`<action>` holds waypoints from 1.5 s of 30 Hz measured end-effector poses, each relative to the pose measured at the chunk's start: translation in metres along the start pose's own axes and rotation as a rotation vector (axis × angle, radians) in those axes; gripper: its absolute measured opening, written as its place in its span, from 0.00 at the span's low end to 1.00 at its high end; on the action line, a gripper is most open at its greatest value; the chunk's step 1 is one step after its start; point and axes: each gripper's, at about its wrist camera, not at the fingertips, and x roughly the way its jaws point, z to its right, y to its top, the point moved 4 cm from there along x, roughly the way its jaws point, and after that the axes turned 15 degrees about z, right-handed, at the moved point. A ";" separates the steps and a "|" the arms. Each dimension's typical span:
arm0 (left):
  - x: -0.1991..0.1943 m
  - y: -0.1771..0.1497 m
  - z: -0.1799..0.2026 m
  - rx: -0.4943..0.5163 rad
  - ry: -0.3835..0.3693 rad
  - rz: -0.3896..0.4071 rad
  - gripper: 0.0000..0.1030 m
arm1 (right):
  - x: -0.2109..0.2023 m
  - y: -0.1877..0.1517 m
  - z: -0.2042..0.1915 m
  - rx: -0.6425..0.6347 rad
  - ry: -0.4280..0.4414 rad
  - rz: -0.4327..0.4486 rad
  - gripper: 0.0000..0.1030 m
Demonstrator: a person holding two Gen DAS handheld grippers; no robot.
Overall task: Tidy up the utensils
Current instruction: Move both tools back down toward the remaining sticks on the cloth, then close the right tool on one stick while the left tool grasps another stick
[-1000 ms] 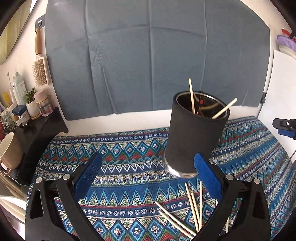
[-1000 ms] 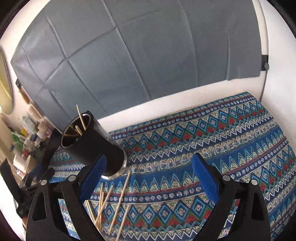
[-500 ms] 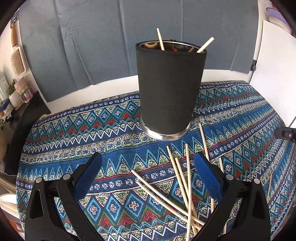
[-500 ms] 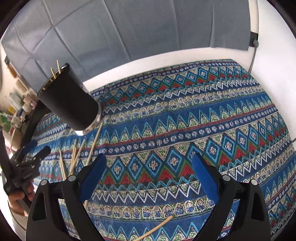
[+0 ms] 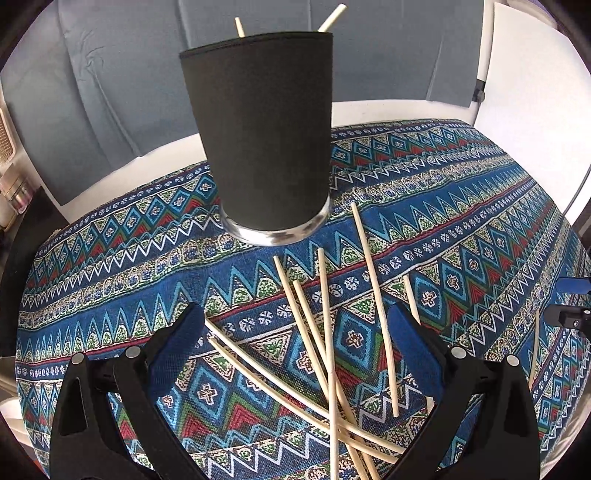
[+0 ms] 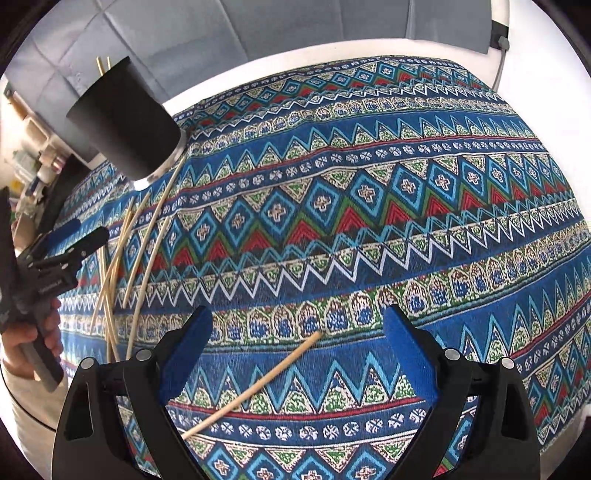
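Nearest, right gripper [image 6: 297, 350]: jaws spread wide and empty, poised over the patterned cloth [image 6: 369, 221].
Lone stick [image 6: 255, 384]: lies diagonally on the cloth between the blue pads of the right gripper, apart from the rest; neither pad touches it.
Left gripper [image 5: 295, 347]: jaws likewise wide apart, gripping nothing; seen from the right wrist view as a dark tool in a person's hand [image 6: 22, 339] at the left edge.
Loose sticks [image 5: 325, 332]: a crossed pile of thin wooden sticks flat on the cloth, lying between and ahead of the left gripper's pads, their far ends pointing toward the cup. One further stick [image 5: 533, 350] lies off to the right of the pile.
Black cup [image 5: 262, 133]: upright on the cloth just beyond the pile, a shiny metal band at its base; the longest stick ends beside that base.
Sticks already in the cup [image 5: 332, 16]: two tips rise above the rim.
Backdrop [image 5: 129, 74]: grey-blue sheet on the wall behind the table.
Progress (judged): early; only a couple of sticks appear stowed, while the pile and the stray ones remain to be gathered.
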 end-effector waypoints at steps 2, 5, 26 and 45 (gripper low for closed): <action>0.003 -0.003 0.005 0.013 -0.008 -0.005 0.94 | 0.002 -0.008 0.001 -0.005 -0.012 -0.020 0.86; 0.006 -0.006 0.012 0.021 -0.032 -0.015 0.90 | 0.008 -0.018 0.000 -0.010 -0.012 -0.047 0.86; 0.016 -0.026 0.004 -0.006 -0.107 -0.137 0.27 | 0.003 -0.038 -0.027 -0.222 -0.075 0.014 0.45; -0.008 -0.023 -0.010 -0.024 -0.130 -0.135 0.05 | -0.002 -0.035 -0.012 -0.225 0.023 0.033 0.05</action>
